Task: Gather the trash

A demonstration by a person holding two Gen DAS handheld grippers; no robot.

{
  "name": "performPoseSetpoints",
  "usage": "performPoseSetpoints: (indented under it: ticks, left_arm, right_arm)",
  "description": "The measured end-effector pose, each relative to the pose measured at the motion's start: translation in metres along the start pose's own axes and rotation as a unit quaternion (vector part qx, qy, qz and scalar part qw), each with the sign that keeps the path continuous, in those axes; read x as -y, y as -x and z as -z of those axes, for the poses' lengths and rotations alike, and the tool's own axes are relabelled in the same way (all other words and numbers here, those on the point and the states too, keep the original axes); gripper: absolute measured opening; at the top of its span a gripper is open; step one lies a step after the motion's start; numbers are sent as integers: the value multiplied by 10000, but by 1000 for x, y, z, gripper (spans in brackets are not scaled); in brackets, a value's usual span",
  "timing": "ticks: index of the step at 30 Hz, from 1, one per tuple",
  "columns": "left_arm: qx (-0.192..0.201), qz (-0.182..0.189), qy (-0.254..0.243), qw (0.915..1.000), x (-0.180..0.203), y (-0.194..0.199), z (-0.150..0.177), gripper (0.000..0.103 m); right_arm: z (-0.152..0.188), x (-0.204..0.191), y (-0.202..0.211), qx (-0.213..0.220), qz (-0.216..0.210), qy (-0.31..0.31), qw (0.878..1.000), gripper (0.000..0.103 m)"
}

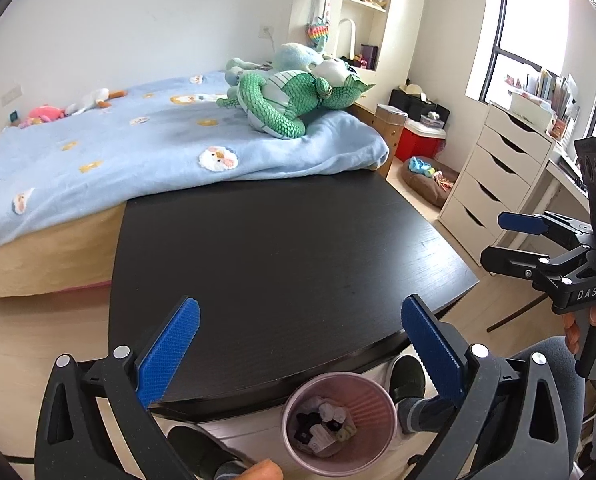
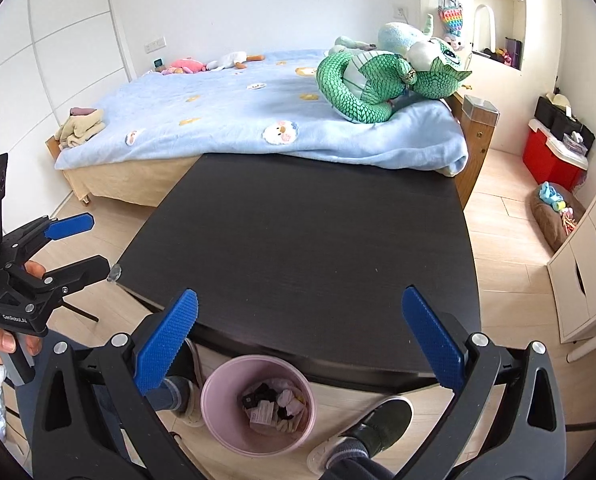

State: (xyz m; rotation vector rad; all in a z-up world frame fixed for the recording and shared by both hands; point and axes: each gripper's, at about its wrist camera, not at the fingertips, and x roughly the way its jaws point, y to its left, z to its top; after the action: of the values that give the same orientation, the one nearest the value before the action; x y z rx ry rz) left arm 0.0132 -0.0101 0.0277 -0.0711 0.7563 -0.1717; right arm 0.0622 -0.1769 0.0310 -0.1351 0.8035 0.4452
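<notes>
Both hand-held grippers are hovering over the near edge of the dark table (image 1: 282, 248). The left hand-held gripper (image 1: 300, 344) is gaping wide, holding nothing; the right hand-held gripper (image 2: 300, 334) is doing likewise. Below and between them, a pink bin (image 2: 218, 428) is sitting on the floor, holding crumpled trash (image 2: 274, 406), beside the person's shoes (image 2: 374, 428).
</notes>
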Motion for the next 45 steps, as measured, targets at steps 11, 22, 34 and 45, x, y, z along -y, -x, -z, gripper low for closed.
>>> performPoseSetpoints:
  ticks: [11,22,34,45]
  left_arm:
    - [-209,19,118,9997,-7,-21,-9,97]
    - [-223,-48,172,9996,-9,-22,-8,97]
    - [-298,23,242,9993,-11,-25,-8,97]
    - [-302,60,242,9992,-9,-27,-7,97]
  right_arm:
    - [-14,-1,-11,6,-70,65,10000,100]
    - [-12,-2,-17,-97,-99,103,9999,100]
    - [-12,-4,-19,-116,-100,131,9998,100]
    - [-11,-3,-20,-124,-75,139,9998,100]
